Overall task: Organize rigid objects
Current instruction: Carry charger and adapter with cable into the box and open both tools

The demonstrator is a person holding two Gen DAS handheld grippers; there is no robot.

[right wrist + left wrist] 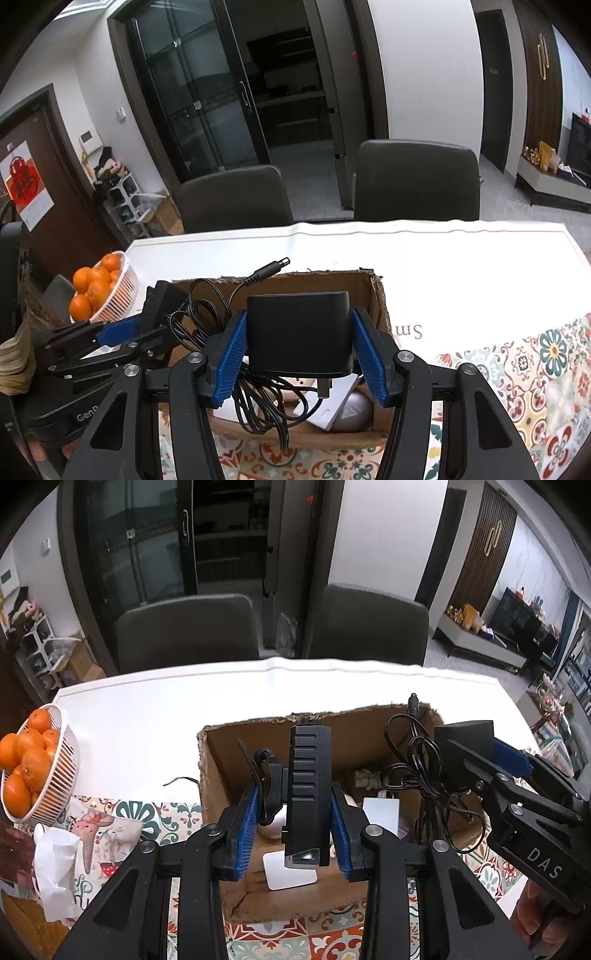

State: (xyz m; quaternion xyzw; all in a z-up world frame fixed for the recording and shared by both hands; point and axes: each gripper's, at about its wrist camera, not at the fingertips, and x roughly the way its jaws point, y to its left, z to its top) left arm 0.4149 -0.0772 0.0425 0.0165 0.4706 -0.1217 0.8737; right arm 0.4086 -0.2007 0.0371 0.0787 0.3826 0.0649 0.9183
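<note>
My left gripper (pixel 295 794) is shut on a black ribbed clip-like device (pixel 308 775), held upright above an open cardboard box (pixel 221 764). My right gripper (pixel 298 328) is shut on a black power adapter (pixel 299 332), also over the box (pixel 378 302). Its coiled black cable (pixel 258 398) hangs into the box and the barrel plug (pixel 271 271) sticks up. In the left wrist view the right gripper (pixel 476 749) with the adapter (pixel 465 733) and cable (pixel 421 775) is at the right. In the right wrist view the left gripper (pixel 147 321) is at the left.
The box holds white flat items (pixel 380 808) and a grey rounded object (pixel 351 410). A white basket of oranges (pixel 55 775) stands at the left with crumpled tissue (pixel 55 867) near it. Two dark chairs (pixel 188 631) face the white table's far edge. A patterned cloth (pixel 535 369) lies under the box.
</note>
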